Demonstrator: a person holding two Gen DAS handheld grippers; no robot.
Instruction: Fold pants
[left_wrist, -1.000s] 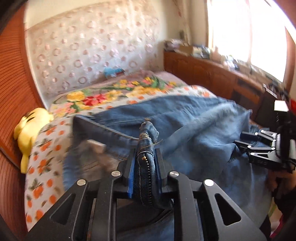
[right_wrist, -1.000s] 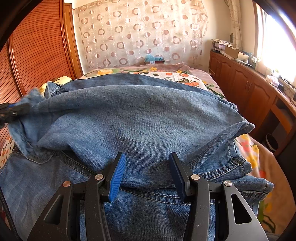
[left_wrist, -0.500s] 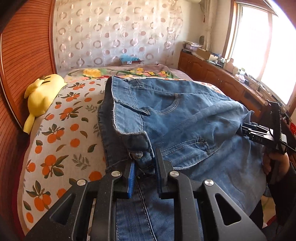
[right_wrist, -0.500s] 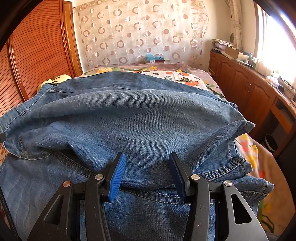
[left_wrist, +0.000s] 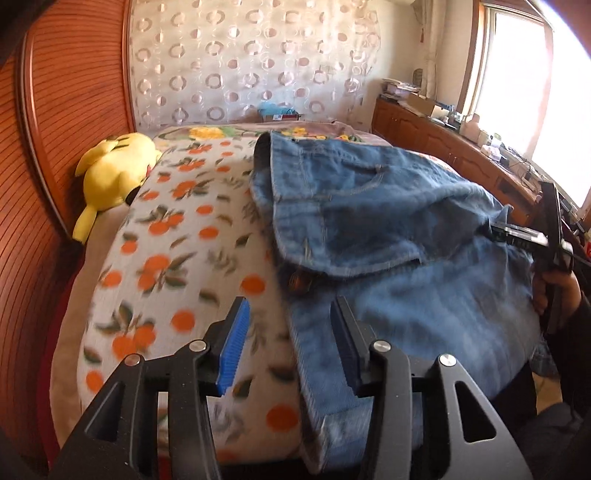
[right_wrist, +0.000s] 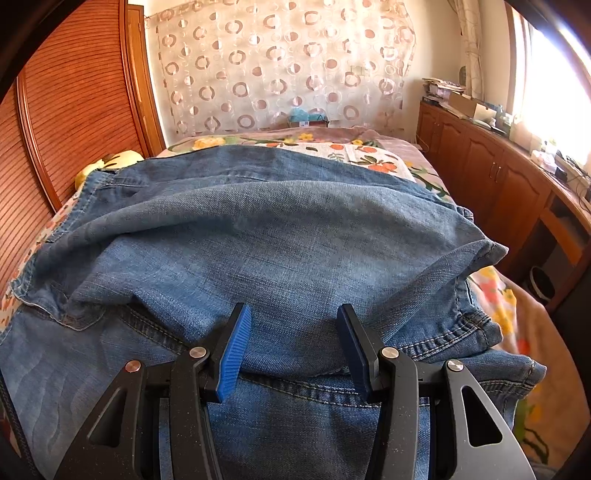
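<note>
Both grippers stand with their jaws spread and nothing between the pads. Nearest, the left gripper (left_wrist: 288, 343) hovers over the jeans' (left_wrist: 388, 236) near-left edge, straddling the seam where denim meets the orange-print blanket (left_wrist: 166, 229), probably placed to pinch that edge or press it flat. Just past its fingertips the waistband flap lies turned over the lower layer, so one fold looks laid. The right gripper (right_wrist: 291, 347) sits low over a stitched seam near the bed's foot edge, released, its handle gripped by the right hand (left_wrist: 554, 291). The jeans cover the bed's right half, bunched and puffed rather than flat, so smoothing seems due. Farther off, a yellow plush toy (left_wrist: 110, 170) rests at the bed's left edge.
</note>
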